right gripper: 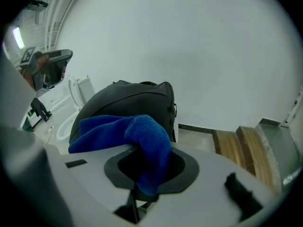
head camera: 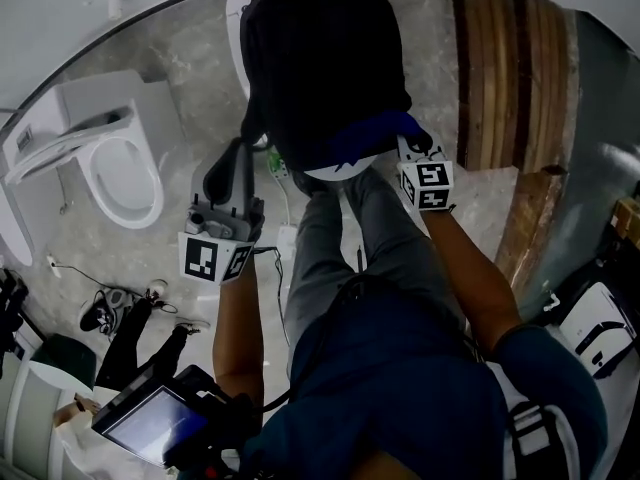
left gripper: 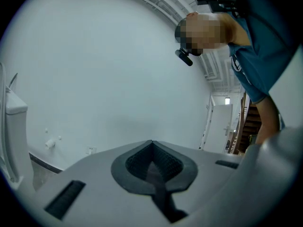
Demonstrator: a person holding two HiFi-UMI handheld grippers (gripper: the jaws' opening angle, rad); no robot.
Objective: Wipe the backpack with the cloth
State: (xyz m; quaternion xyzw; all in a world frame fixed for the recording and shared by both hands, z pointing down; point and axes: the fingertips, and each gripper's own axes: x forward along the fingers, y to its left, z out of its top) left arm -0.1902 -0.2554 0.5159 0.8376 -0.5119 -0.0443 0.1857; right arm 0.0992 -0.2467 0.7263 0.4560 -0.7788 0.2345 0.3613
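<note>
Right tongs [head camera: 408, 140]: clamped on the blue cloth [right gripper: 142, 131], at the backpack's [head camera: 320, 58] near edge.
Left tongs [left gripper: 152, 148]: pressed together, empty, just beside the backpack's near-left corner.
Backpack: black, lying on a round white desk [head camera: 236, 8].
Technique, as judged: press the cloth flat and stroke toward the backpack's far end, steadying the backpack with the left tongs.

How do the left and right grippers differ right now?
The right gripper is shut on the cloth; the left gripper is shut on nothing. The right gripper faces the backpack; the left gripper faces a bare wall. Both are shut.
</note>
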